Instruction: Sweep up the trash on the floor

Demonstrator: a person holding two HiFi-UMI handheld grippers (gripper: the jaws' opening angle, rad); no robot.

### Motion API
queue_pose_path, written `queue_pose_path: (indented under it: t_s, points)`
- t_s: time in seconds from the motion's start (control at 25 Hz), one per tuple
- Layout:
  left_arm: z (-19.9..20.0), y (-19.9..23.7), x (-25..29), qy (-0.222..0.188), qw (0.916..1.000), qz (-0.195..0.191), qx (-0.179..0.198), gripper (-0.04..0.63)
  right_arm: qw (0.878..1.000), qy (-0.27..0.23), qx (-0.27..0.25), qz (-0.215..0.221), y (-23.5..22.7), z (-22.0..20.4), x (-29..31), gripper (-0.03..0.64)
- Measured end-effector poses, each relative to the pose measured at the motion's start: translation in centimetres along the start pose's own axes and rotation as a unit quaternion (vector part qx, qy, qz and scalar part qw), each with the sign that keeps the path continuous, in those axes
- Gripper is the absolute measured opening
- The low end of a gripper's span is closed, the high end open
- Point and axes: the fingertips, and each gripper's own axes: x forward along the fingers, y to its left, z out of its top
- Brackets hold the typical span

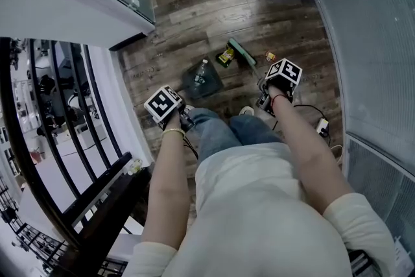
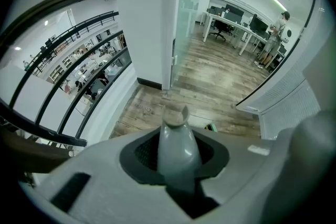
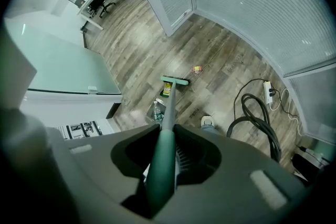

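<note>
I stand over a wood floor. My left gripper (image 1: 165,106) is shut on the grey dustpan handle (image 2: 176,147), which rises between its jaws. The dark dustpan (image 1: 192,89) rests on the floor ahead of my knees, with a plastic bottle (image 1: 201,72) lying in it. My right gripper (image 1: 281,78) is shut on the green broom handle (image 3: 164,155). The teal broom head (image 3: 175,81) touches the floor next to a yellow wrapper (image 3: 166,89). A small scrap of trash (image 3: 197,68) lies just past the broom head. The same bottle (image 3: 156,110) also shows in the right gripper view.
A black railing (image 1: 71,139) with a drop to a lower floor runs along my left. Glass and white slatted partitions (image 1: 376,42) close in the right side. A black cable coil (image 3: 257,115) and power strip (image 3: 269,89) lie near my right foot. A person (image 2: 275,34) stands by far desks.
</note>
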Motion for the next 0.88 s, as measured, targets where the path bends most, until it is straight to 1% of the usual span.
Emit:
queue_pose_path:
  t_s: [0.32,0.56,0.88]
  points:
    - [0.1,-0.2,0.0,-0.004,1.0000,0.002,0.004,0.089,1.000,0.011,0.000,0.001,-0.7,-2.9,0.9,0.097]
    - [0.1,-0.1,0.2,-0.005,1.0000,0.001,0.004,0.091,0.999,0.029,-0.024,-0.006,-1.3,-4.8,1.1,0.097]
    - [0.0,-0.6,0.4,-0.005,1.0000,0.001,0.004,0.091,0.998,0.042,-0.048,-0.009,-1.8,-5.9,1.2,0.097]
